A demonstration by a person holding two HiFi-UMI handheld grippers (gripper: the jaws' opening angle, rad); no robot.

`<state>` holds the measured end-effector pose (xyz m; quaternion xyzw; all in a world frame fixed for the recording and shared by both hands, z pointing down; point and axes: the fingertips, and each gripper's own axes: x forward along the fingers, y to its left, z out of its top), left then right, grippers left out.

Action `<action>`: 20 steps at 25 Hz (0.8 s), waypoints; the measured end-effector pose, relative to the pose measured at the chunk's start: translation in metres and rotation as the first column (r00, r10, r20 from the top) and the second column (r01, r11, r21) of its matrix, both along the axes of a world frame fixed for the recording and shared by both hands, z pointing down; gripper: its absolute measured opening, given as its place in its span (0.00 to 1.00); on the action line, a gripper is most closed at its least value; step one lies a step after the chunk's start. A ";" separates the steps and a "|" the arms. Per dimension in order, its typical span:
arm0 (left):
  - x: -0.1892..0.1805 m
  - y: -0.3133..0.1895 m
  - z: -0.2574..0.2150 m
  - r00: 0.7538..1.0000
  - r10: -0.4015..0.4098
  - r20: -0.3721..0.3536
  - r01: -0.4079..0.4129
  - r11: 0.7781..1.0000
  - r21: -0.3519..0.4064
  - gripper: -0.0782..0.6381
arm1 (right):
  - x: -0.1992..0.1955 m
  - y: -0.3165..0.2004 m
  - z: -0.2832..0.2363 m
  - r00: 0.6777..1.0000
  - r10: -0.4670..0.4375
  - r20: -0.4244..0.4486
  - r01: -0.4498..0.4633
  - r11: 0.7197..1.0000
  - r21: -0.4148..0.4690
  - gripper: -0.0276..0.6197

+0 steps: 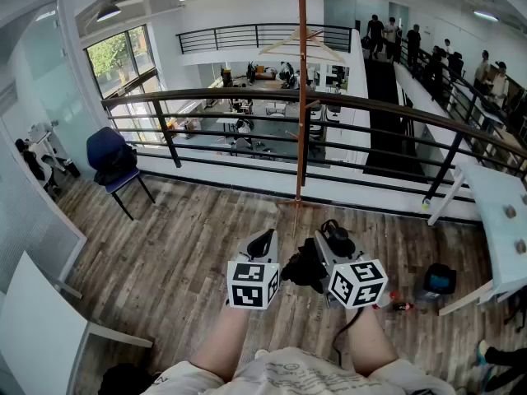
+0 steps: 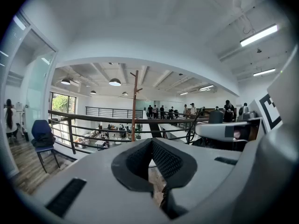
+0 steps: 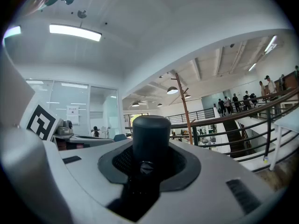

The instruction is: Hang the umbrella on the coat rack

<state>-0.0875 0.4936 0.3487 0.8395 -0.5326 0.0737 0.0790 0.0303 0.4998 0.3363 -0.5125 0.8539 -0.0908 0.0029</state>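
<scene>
Black folded umbrella [image 1: 303, 270], low in the head view, just ahead of the person's body and between the two grippers. Mostly covered by the grippers; only a dark bundle and the handle tip on show, length and strap impossible to make out. Round-topped black umbrella handle [image 3: 150, 135] clamped upright between the jaws of the right gripper [image 3: 149, 164], filling the gap there. Left gripper [image 2: 152, 164] clenched on nothing, dark pads meeting at their tips, just beside the umbrella on its left.

Tall thin brown wooden coat rack [image 1: 301, 97] straight ahead, well apart from both grippers, standing just in front of the dark metal railing [image 1: 206, 97]. Short angled pegs near its top, small and hard to count. Bare grey-brown plank floor [image 1: 181, 253] open between grippers and rack.

Blue chair [image 1: 114, 156] off to the left by the railing. White table [image 1: 502, 204] at the right edge, cut off by the frame, with a small dark and blue object [image 1: 436, 280] on the floor beside its leg. White panel [image 1: 33, 327] cropped at lower left. Beyond the railing, a drop to a lower floor.
</scene>
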 end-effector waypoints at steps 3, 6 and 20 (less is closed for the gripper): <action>-0.004 -0.001 0.002 1.000 0.002 -0.004 -0.002 1.000 0.002 0.12 | -0.006 -0.002 0.005 1.000 0.003 -0.009 -0.003 1.000 -0.002 0.23; -0.012 -0.004 0.001 1.000 0.000 -0.006 0.000 1.000 0.005 0.12 | -0.017 -0.007 0.006 1.000 0.001 -0.026 -0.001 1.000 -0.008 0.23; -0.062 -0.032 0.025 0.998 0.058 -0.040 -0.059 0.998 -0.023 0.12 | -0.061 -0.028 0.021 0.997 0.077 0.021 -0.076 0.997 -0.013 0.23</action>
